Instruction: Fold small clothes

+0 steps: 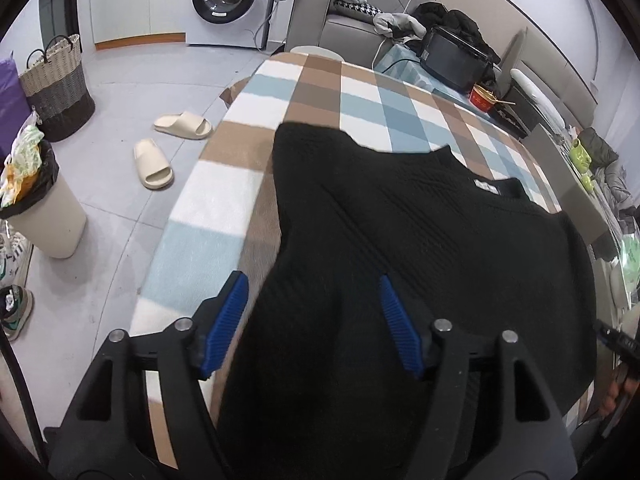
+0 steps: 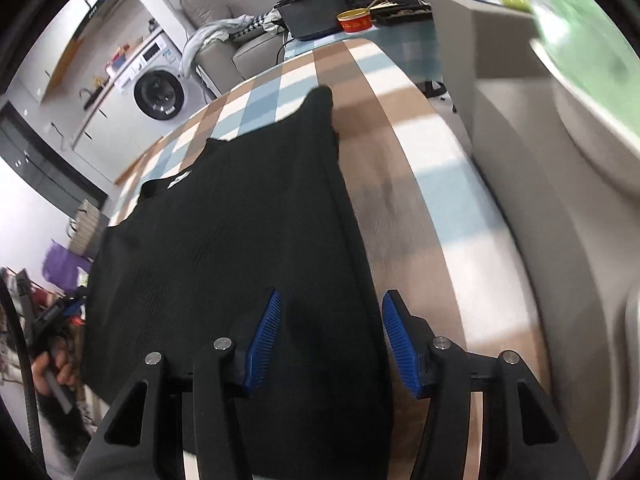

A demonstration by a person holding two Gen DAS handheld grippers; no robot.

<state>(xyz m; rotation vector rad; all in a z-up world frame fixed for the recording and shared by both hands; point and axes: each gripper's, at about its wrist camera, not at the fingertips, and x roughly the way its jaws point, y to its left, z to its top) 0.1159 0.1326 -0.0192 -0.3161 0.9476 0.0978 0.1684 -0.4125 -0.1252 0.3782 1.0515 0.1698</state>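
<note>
A black knit sweater (image 1: pixel 420 248) lies flat on a table under a brown, blue and white checked cloth (image 1: pixel 224 208), its white neck label (image 1: pixel 486 185) at the far side. My left gripper (image 1: pixel 312 278) hangs open over the sweater's near left part; the garment's left edge runs between the blue pads (image 1: pixel 234 320), which do not press on it. In the right wrist view the same sweater (image 2: pixel 240 240) fills the middle. My right gripper (image 2: pixel 333 294) is open above its right edge, one pad (image 2: pixel 264 336) over the knit and the other over the checked cloth (image 2: pixel 424 208).
Left of the table on the floor are two cream slippers (image 1: pixel 154 164), a bin with a black liner (image 1: pixel 44 216) and a woven basket (image 1: pixel 56 88). A washing machine (image 1: pixel 228 0) stands behind. A black box (image 1: pixel 454 60) and a red bowl (image 1: pixel 484 98) sit past the far edge. A grey cabinet (image 2: pixel 520 128) flanks the table's right side.
</note>
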